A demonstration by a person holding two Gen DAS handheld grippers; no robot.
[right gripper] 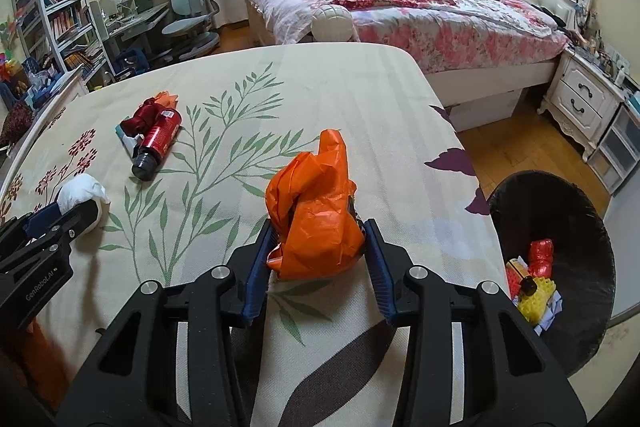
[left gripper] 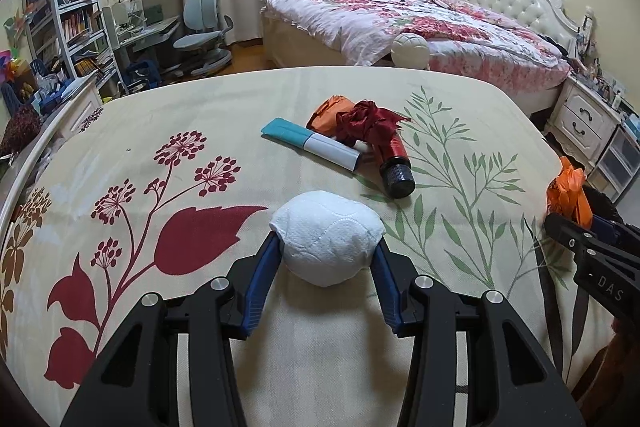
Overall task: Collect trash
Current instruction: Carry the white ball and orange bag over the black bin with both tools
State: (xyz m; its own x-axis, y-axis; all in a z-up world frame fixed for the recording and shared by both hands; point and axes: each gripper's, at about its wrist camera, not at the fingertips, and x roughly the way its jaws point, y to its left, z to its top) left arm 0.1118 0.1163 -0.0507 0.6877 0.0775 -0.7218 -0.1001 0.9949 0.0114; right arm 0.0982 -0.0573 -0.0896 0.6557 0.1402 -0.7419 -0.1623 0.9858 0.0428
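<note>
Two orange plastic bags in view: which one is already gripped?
The orange bag clamped in the right gripper, near the bin. The other orange bag lies loose mid-table behind the red cloth, untouched.

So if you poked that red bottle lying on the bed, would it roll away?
Probably a little. The red bottle is round and lies on its side on the flowered bedspread, so a sideways poke could start it rolling. The soft cloth would likely slow it quickly. The dark red ribbon bunched against its far end might also catch it.
</note>
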